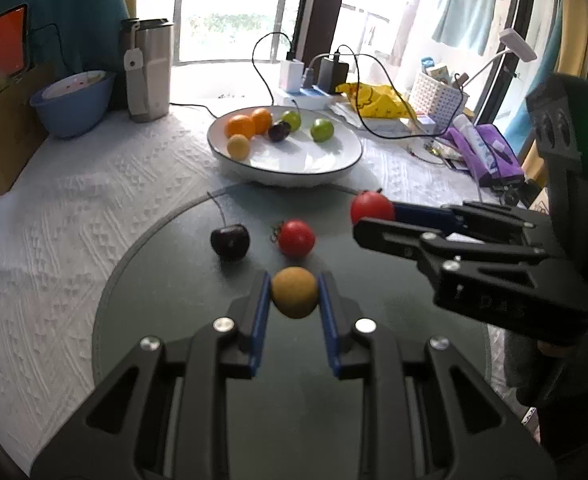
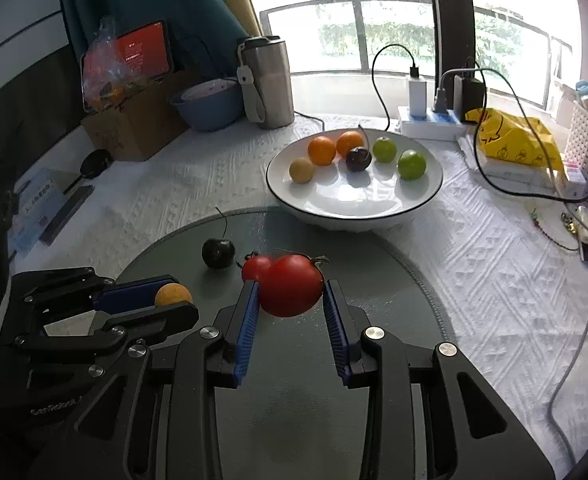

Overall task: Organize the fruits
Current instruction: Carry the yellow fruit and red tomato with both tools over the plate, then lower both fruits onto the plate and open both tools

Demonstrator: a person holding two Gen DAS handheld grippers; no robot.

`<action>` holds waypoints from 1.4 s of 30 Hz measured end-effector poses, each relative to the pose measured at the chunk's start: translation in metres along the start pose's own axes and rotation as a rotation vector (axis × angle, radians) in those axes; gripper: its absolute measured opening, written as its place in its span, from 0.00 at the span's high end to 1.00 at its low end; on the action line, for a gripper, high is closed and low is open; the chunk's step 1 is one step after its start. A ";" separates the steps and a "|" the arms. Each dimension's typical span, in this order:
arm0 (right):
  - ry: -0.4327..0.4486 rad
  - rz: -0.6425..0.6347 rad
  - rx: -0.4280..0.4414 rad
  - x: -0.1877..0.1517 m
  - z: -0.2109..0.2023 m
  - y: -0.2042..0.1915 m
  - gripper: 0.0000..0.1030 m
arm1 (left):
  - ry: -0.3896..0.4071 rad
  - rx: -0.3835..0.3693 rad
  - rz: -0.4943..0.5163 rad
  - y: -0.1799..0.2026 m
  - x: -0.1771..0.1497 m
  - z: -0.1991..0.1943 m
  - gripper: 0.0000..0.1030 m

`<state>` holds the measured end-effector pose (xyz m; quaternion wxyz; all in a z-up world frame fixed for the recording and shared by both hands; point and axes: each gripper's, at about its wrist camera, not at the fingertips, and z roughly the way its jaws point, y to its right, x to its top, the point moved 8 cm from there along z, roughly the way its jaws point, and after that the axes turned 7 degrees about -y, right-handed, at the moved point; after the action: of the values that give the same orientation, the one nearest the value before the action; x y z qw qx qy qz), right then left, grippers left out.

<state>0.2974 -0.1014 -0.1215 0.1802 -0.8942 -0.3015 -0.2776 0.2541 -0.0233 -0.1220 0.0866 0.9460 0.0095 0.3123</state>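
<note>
clamped between the left gripper [image 1: 294, 300] pads sits a tan longan [image 1: 294, 292]; the right gripper [image 2: 291, 300] pinches a red tomato [image 2: 291, 290]. both hover over the grey mat [image 2: 374, 280]. six fruits already lie in the white bowl [image 2: 426, 196]. a dark cherry [image 1: 230, 241] and second tomato [image 1: 296, 238] remain on the mat, so i judge roughly two-thirds done.

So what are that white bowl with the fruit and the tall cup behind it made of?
The white dark-rimmed fruit bowl looks like glazed ceramic: glossy, with window reflections inside. The tall silver lidded tumbler looks like brushed stainless steel, with a dull metallic sheen; its dark lid is probably plastic.
</note>
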 end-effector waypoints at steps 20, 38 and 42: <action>0.063 0.030 -0.035 0.045 -0.011 0.047 0.66 | 0.029 -0.025 0.056 0.012 0.060 0.015 0.76; 0.007 0.050 -0.080 0.072 0.037 0.085 0.66 | -0.025 -0.042 0.084 -0.003 0.109 0.072 0.76; -0.003 0.060 -0.079 0.074 0.048 0.090 0.66 | -0.051 -0.040 0.078 -0.009 0.113 0.084 0.76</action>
<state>0.4230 -0.1131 -0.1282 0.1526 -0.9096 -0.2636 -0.2825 0.3950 -0.0193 -0.1237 0.0932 0.9514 -0.0359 0.2912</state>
